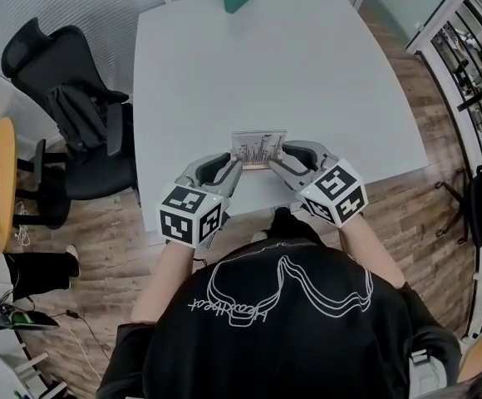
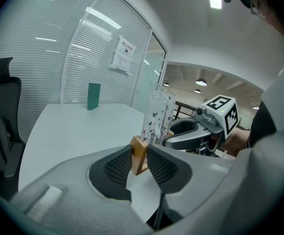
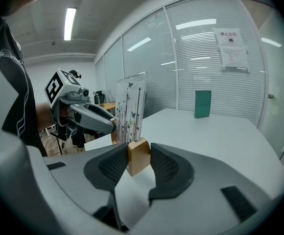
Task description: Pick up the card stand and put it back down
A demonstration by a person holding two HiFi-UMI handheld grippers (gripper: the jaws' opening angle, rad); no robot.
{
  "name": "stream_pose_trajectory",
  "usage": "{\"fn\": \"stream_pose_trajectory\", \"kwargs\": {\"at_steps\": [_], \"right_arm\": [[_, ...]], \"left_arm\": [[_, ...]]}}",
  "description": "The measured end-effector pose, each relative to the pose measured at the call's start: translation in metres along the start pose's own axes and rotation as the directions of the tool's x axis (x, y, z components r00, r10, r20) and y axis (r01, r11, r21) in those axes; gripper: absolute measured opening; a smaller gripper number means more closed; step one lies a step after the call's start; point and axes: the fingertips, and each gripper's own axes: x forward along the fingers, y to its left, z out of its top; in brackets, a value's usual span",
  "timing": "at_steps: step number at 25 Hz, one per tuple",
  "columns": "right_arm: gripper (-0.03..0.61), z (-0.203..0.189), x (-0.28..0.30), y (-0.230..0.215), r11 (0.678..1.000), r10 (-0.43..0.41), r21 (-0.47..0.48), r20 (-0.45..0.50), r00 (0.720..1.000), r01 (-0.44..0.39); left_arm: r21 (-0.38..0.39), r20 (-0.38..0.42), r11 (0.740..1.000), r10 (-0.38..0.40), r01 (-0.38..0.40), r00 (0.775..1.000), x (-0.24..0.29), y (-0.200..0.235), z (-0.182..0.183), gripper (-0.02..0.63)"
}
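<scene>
Card stand (image 1: 259, 150) sat mid-frame in the head view, near the white table's (image 1: 307, 73) lower edge, its long axis running left to right between your grippers. Your left gripper (image 1: 234, 165) was clamped on the left end of the wooden base (image 2: 139, 155) and your right gripper (image 1: 276, 160) on the right end, both equally near. Clear upright panel, dark stems and butterflies printed. Lift-off from the table: couldn't tell.
</scene>
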Motion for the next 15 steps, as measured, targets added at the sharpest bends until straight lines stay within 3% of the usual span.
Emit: {"fn": "stream_pose_trajectory", "kwargs": {"at_steps": [15], "right_arm": [[0.143, 0.004, 0.006, -0.016, 1.000, -0.007, 0.000, -0.012, 1.000, 0.007]], "left_arm": [[-0.009, 0.003, 1.000, 0.005, -0.005, 1.000, 0.013, 0.008, 0.007, 0.101]]}}
